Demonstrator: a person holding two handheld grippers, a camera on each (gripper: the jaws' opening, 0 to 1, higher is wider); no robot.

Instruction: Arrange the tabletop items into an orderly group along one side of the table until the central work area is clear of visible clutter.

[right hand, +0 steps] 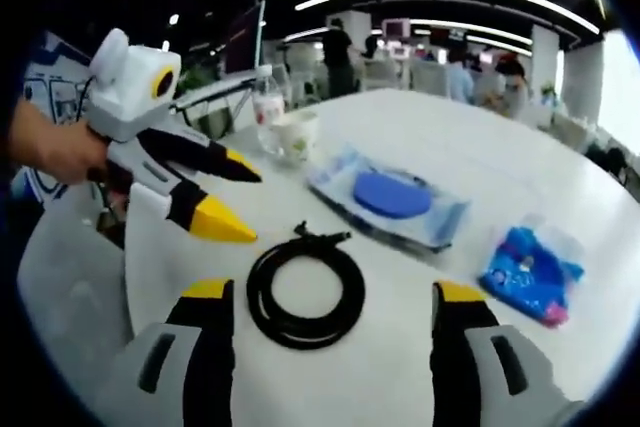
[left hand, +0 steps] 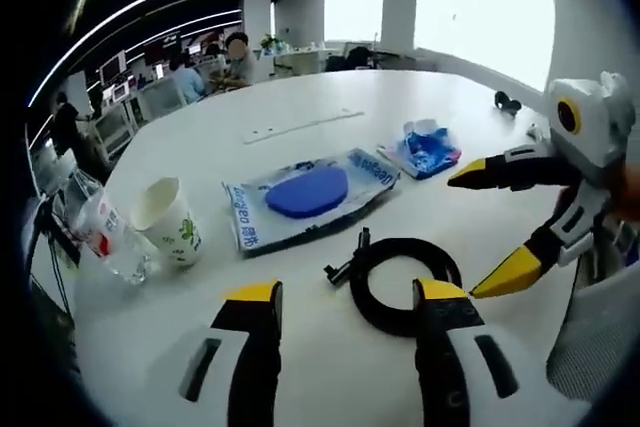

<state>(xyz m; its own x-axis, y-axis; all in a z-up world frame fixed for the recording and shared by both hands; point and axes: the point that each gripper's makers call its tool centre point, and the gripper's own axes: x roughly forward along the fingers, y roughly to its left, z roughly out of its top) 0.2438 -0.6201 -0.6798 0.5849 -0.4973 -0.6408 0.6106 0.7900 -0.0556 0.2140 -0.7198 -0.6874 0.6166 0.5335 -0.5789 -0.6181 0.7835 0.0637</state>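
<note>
1. White round table: carries everything, its middle dotted with loose items; office desks and seated people far behind at 11 o'clock in the left gripper view.
2. Flat clear pouch with a blue disc: lies at 12 o'clock beyond the cable, long axis running roughly 8 to 2 o'clock in the left gripper view.
3. Black cable coil: flat on the table, loose connector end poking toward 10 o'clock in the left gripper view. Sits just ahead of both tongs, between the right tongs' jaws in the right gripper view and beside the inner jaw of the left tongs in the left gripper view. Probably the first item to gather; near to both, better centred for the right.
4. Paper cup and clear plastic bottle: upright, side by side near the table edge, 10 o'clock in the left gripper view. Likely the side for grouping.
5. Small blue packet: at 1 o'clock in the left gripper view, near the pouch's far end.
6. Left tongs: spread wide, holding nothing, touching nothing clearly.
7. Right tongs: spread wide, empty, hovering beside the coil.
</note>
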